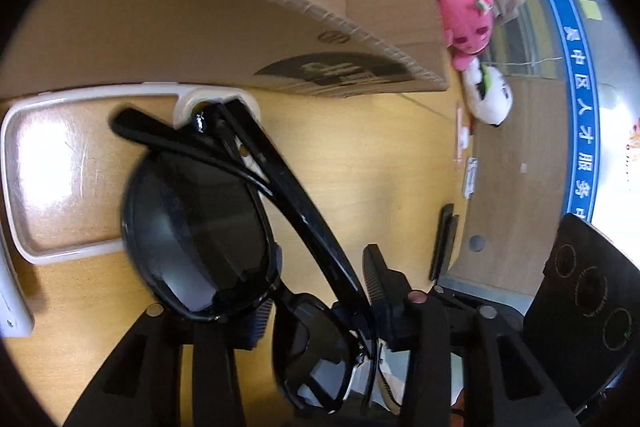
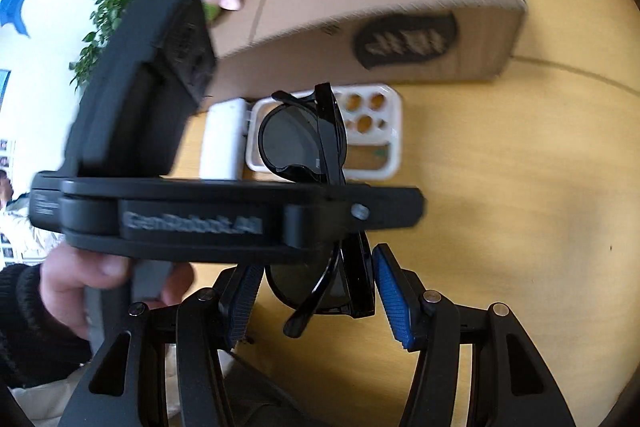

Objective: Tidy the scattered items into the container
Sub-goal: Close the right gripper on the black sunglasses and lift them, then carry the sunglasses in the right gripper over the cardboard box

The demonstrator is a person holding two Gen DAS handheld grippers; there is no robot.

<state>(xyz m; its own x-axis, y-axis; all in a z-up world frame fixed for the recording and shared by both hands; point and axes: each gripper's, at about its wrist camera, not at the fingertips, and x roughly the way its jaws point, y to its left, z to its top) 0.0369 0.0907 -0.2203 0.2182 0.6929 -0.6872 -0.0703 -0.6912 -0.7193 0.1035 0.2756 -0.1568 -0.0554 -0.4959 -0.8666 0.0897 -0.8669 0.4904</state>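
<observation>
Sunglasses (image 1: 208, 235), black-framed with dark lenses and folded arms, sit between the jaws of the left gripper (image 1: 320, 291), whose ribbed pads press on the frame at the bridge. From the right wrist view, the same sunglasses (image 2: 320, 143) hang through the left gripper body (image 2: 224, 215), which a hand (image 2: 80, 283) in a dark sleeve holds. The right gripper (image 2: 316, 295) stands partly open, its blue pads (image 2: 394, 303) on either side of the lower lens without touching it. Beneath the sunglasses, on the wooden table (image 2: 520, 227), lies a white plastic tray (image 2: 392, 131). A cardboard box (image 2: 360, 7) lies just behind the tray. A pink plush toy (image 1: 464, 15) rests beyond the box.
</observation>
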